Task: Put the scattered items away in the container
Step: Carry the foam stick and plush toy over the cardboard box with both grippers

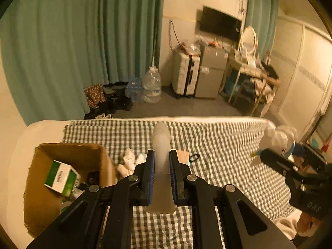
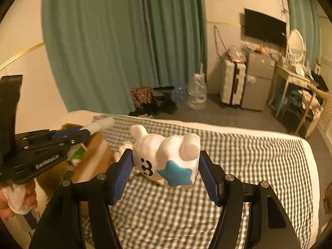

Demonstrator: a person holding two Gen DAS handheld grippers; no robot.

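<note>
The left gripper [image 1: 162, 164] pinches one frosted tube [image 1: 161, 145], its lower end blurred; left of it, one cardboard box [image 1: 41, 186], contents half hidden. The right gripper [image 2: 166, 161] pinches one white toy [image 2: 166, 155] above the bed [image 2: 249, 155]

Dim, warm yellowish room light tints everything amber; the fisheye bends the curtains [image 1: 83, 47] and bed edge, black vignette fills the corners, and motion blur softens the dresser [image 1: 251, 72]
</note>
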